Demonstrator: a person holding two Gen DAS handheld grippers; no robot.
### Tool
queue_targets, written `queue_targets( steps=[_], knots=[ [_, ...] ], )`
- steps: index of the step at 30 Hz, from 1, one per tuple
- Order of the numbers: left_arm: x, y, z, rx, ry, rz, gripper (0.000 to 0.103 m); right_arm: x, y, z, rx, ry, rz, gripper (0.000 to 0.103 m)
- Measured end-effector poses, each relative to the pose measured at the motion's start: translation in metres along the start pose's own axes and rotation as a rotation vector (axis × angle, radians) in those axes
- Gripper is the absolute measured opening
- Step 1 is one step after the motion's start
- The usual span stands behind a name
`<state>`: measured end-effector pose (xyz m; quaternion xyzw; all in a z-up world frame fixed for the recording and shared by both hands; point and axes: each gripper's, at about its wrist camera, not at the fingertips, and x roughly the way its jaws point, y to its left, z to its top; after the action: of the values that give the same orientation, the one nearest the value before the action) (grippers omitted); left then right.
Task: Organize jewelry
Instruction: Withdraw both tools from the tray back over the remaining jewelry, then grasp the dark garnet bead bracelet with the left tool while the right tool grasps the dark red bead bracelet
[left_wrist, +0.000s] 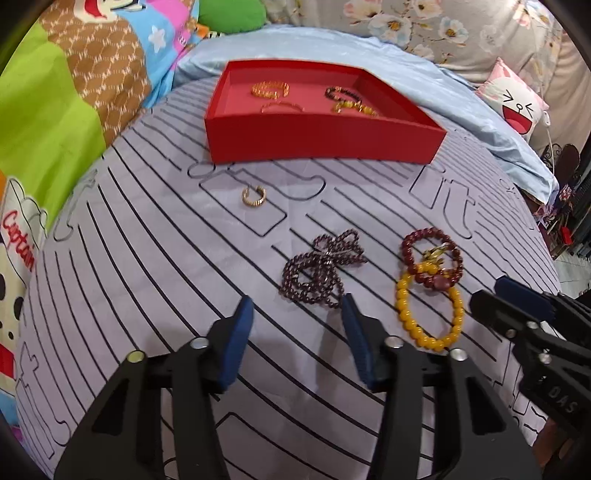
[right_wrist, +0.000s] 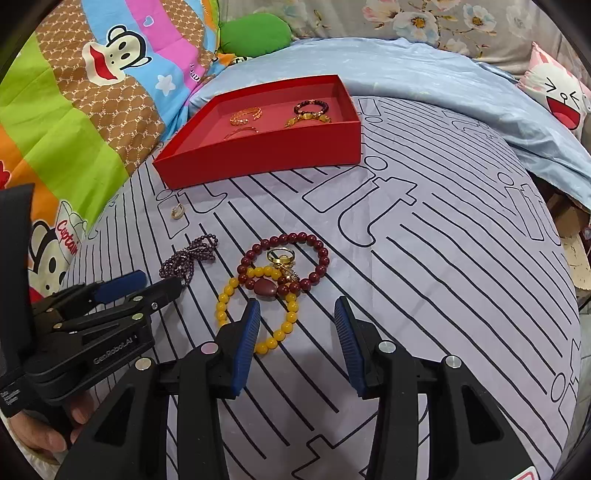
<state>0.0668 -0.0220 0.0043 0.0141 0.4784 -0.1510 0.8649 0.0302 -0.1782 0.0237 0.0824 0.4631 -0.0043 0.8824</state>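
Red tray (left_wrist: 317, 142) sits beyond loose bracelets; both grippers' fingers (left_wrist: 240, 339) (right_wrist: 245, 332) gape empty.

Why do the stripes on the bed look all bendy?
Fisheye lenses do that: in both wrist views the straight black lines of the striped grey bedsheet bow outward and dark corners frame the picture; in the left wrist view the shallow red cardboard tray looks slightly blurred.

bright, even indoor light from above, with no glare. soft short shadows lie under the red tray (left_wrist: 321, 142) and beneath the gripper fingers (right_wrist: 243, 343). strong fisheye bend curves the striped sheet (left_wrist: 147, 280) and darkens the corners. centres are fairly sharp; the edges smear, and the tray contents look slightly blurred.
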Motion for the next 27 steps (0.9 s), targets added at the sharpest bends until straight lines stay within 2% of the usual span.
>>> queue_targets(
  steps=[6, 12, 14, 17, 27],
  knots=[
    [0.002, -0.003, 0.002, 0.008, -0.004, 0.001, 0.041, 0.002, -0.002, 0.001, 0.006, 0.005, -0.003, 0.042],
    [0.006, -0.006, 0.009, 0.01, -0.002, -0.013, 0.026, 0.005, -0.004, 0.001, 0.007, 0.009, -0.003, 0.042],
    [0.007, -0.006, 0.01, 0.005, 0.002, -0.03, 0.016, 0.005, -0.004, 0.001, 0.007, 0.009, -0.003, 0.042],
    [0.006, -0.004, 0.011, -0.001, 0.004, -0.049, 0.007, 0.006, -0.005, 0.002, 0.01, 0.01, -0.002, 0.042],
    [-0.011, 0.001, 0.013, -0.001, -0.024, -0.062, 0.003, 0.007, -0.007, 0.008, 0.015, 0.003, 0.003, 0.042]
  ],
)
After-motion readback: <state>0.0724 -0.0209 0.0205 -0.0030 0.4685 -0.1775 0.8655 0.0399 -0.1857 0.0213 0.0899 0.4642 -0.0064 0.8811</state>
